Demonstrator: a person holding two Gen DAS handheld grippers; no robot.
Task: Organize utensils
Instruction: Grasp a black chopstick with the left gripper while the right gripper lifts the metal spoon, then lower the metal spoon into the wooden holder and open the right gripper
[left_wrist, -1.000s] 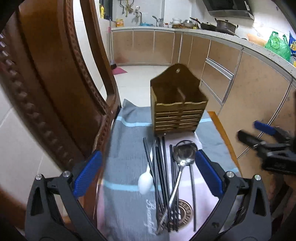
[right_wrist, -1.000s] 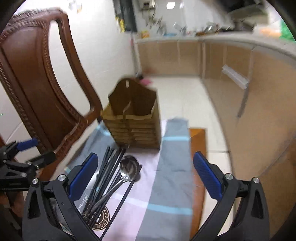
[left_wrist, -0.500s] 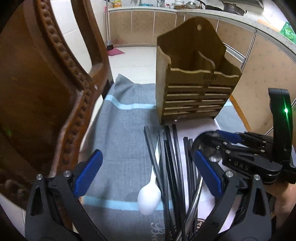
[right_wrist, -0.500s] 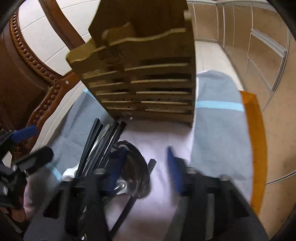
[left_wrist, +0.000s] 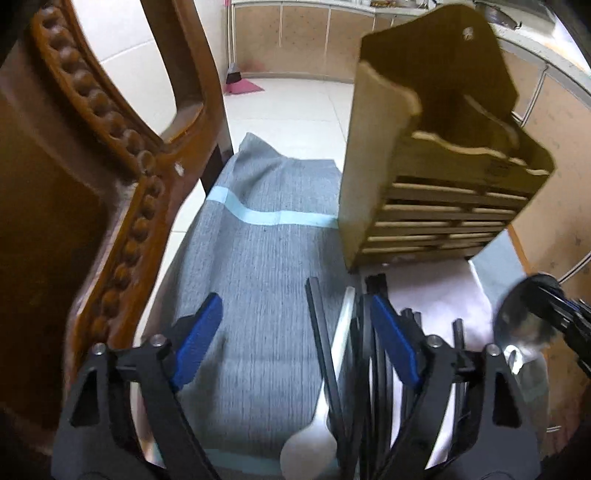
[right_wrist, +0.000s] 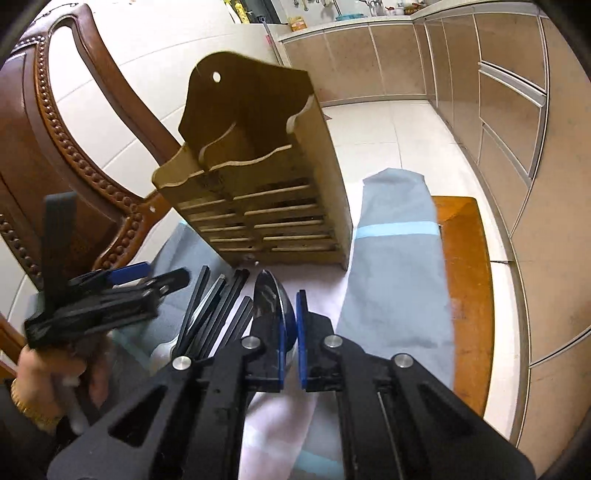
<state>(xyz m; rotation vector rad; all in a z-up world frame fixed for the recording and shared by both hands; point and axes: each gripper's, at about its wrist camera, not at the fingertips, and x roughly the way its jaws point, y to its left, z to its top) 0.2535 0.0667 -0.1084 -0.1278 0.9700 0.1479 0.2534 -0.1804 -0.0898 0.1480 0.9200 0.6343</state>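
A slatted wooden utensil holder (left_wrist: 436, 177) (right_wrist: 258, 192) stands upright on the cloth behind a row of utensils. My left gripper (left_wrist: 295, 343) hangs low over the row with its jaws closing. A black chopstick (left_wrist: 321, 332) and the white spoon (left_wrist: 308, 454) lie between its blue pads (left_wrist: 199, 343), which are not pressing on them. More black chopsticks (right_wrist: 218, 306) lie to the right. My right gripper (right_wrist: 291, 332) is shut on the bowl of the metal spoon (right_wrist: 271, 295). The left wrist view has that spoon (left_wrist: 517, 328) at the right edge.
A carved wooden chair (left_wrist: 92, 184) (right_wrist: 44, 147) rises close on the left. A grey towel with a light blue stripe (right_wrist: 395, 240) covers the orange-brown table (right_wrist: 465, 258). A hand (right_wrist: 48, 373) holds the left gripper (right_wrist: 103, 299). Kitchen cabinets and tiled floor lie beyond.
Both grippers have come down and closer to the utensils and holder. The right gripper's jaws went from wide open to shut on the metal spoon's bowl. The left jaws have narrowed.
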